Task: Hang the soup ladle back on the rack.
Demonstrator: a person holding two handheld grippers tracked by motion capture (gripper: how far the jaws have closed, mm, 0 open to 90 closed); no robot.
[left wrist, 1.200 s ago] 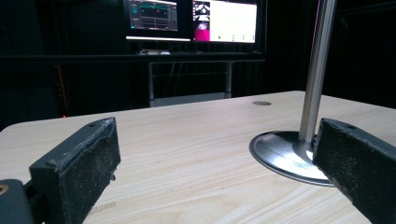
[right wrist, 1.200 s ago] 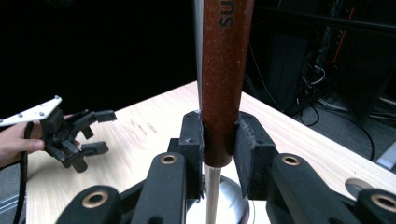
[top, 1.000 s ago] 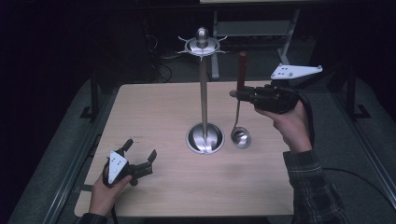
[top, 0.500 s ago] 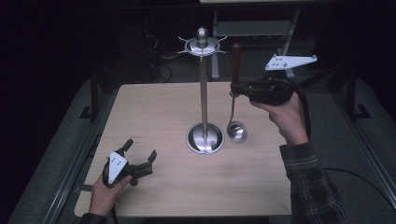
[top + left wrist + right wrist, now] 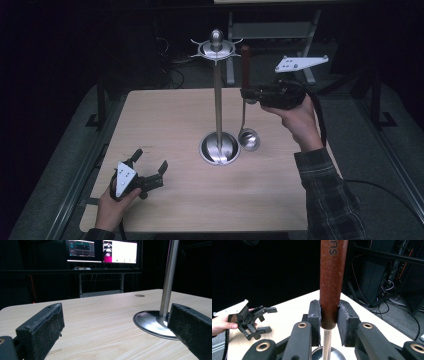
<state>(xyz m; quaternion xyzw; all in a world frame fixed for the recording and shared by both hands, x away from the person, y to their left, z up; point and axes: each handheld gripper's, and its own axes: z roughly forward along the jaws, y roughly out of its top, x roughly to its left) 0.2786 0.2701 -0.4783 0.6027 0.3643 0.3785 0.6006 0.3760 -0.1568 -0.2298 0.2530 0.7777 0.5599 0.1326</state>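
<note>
Brown-handled ladle (image 5: 244, 102) upright in right tongs (image 5: 246, 93), clamped | left tongs (image 5: 150, 167) agape, empty

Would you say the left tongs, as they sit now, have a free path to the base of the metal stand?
Probably yes. The left tongs rest open on the table, with bare wood between them and the stand's base. The ladle hangs on its far side in the right tongs.
</note>
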